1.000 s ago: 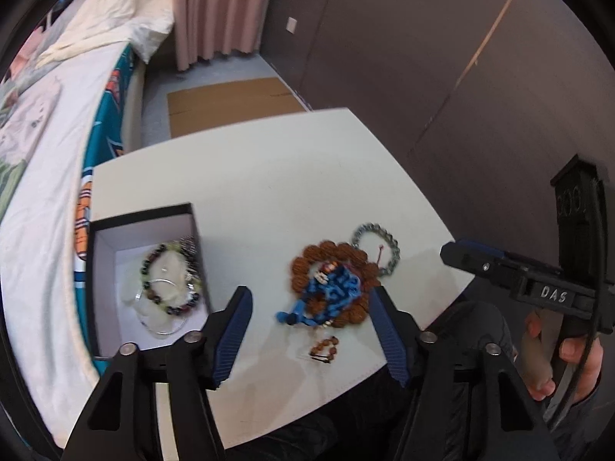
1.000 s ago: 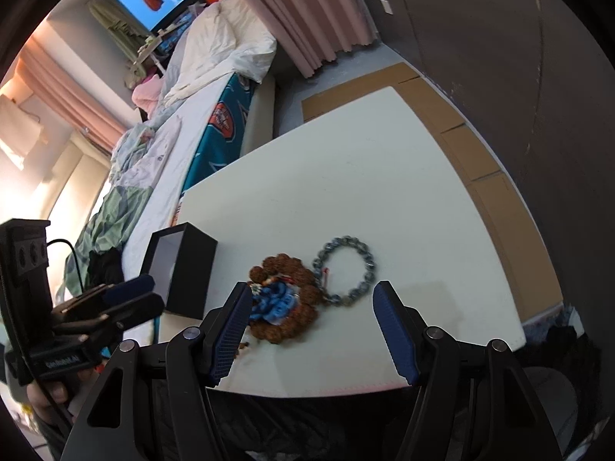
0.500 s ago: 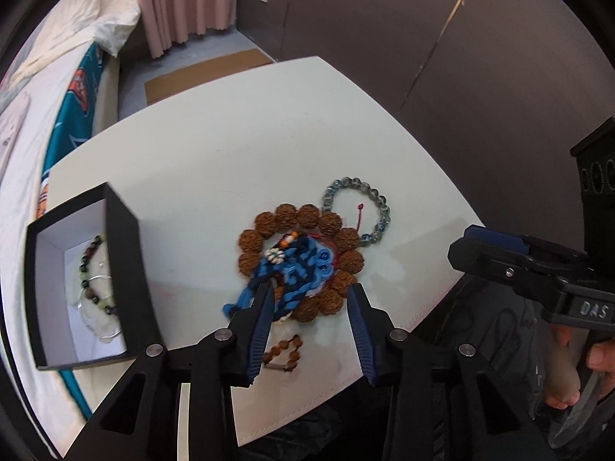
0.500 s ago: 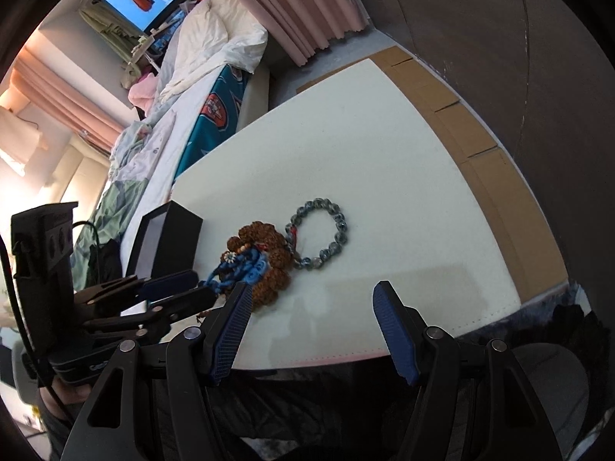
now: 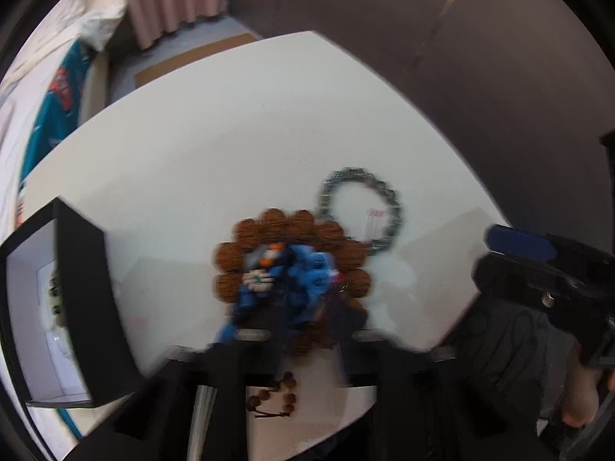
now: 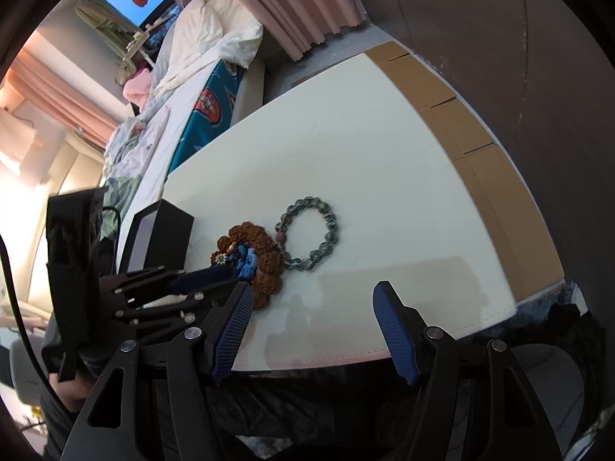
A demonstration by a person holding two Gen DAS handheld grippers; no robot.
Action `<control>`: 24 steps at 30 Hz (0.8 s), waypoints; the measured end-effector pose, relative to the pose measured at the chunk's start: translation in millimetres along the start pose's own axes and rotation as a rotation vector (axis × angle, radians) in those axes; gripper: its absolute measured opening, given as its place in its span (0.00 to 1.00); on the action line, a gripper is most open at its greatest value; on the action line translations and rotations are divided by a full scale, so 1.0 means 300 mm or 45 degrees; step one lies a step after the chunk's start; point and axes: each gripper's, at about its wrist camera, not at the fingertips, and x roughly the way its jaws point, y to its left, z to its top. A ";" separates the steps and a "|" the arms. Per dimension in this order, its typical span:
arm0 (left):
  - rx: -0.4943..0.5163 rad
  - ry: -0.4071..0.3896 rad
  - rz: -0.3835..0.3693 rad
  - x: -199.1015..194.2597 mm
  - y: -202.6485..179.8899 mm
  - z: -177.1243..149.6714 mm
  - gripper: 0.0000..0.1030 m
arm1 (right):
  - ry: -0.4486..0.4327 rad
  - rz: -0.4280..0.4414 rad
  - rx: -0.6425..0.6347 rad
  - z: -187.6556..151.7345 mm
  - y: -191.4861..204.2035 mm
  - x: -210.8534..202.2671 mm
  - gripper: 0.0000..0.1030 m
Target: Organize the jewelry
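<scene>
My left gripper (image 6: 226, 274) has its fingers pinched on the blue cord of the brown bead bracelet (image 5: 292, 265) on the white surface (image 6: 384, 153), beside the grey bead bracelet (image 6: 311, 234). Right gripper (image 6: 313, 330) fingers wide, holding nothing. Black box (image 5: 82, 299) sits left.

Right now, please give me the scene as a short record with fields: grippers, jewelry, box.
left gripper: closed on the blue cord of the brown bead bracelet
right gripper: open, above the table, holds nothing
grey bead bracelet: flat on table, beside the brown one
small bead string: near table edge
black box: open, some jewelry inside
</scene>
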 end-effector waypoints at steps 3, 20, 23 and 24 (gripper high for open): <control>-0.023 -0.045 -0.027 -0.045 0.029 0.002 0.00 | 0.015 0.015 -0.026 0.010 0.030 0.021 0.63; -0.030 -0.055 -0.033 -0.135 0.074 -0.030 0.15 | 0.110 0.031 -0.021 0.006 0.088 0.133 0.52; -0.027 -0.079 -0.039 -0.138 0.068 -0.033 0.63 | 0.096 0.014 -0.009 0.004 0.063 0.109 0.52; -0.022 -0.094 -0.029 -0.139 0.063 -0.032 0.64 | 0.086 0.009 -0.004 0.003 0.054 0.097 0.52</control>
